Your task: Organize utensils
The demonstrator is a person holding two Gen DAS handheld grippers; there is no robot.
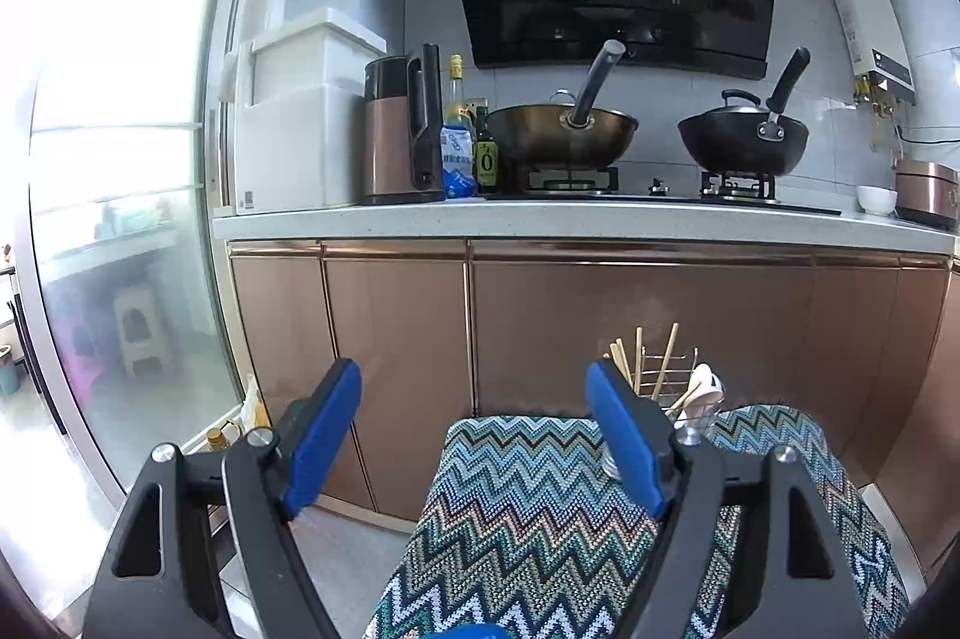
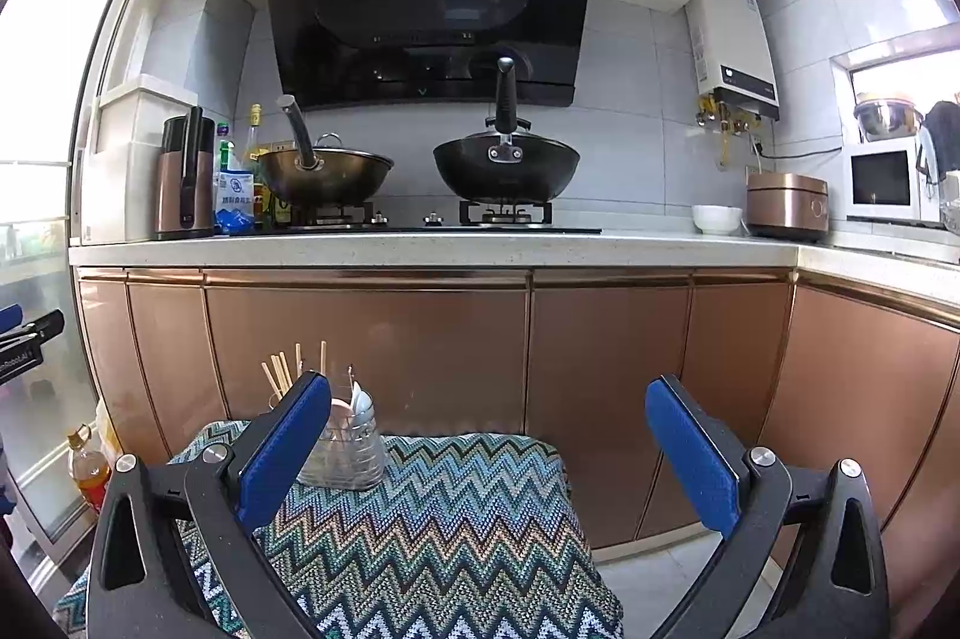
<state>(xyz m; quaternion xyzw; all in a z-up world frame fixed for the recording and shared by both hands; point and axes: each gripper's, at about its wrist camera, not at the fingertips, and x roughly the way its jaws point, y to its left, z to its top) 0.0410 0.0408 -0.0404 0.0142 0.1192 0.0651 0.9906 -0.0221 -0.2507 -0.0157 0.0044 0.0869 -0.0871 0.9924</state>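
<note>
Low in both frames, each gripper gapes wide and holds nothing: left gripper (image 1: pixel 474 444), right gripper (image 2: pixel 489 438). Chopsticks (image 2: pixel 282 369) stand in a holder (image 2: pixel 348 444) on the zigzag cloth (image 2: pixel 456 519), lower left of the right view.

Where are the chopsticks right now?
The chopsticks stand upright at the far left edge of the zigzag cloth, beside the clear container, just behind the right gripper's left finger.
</note>
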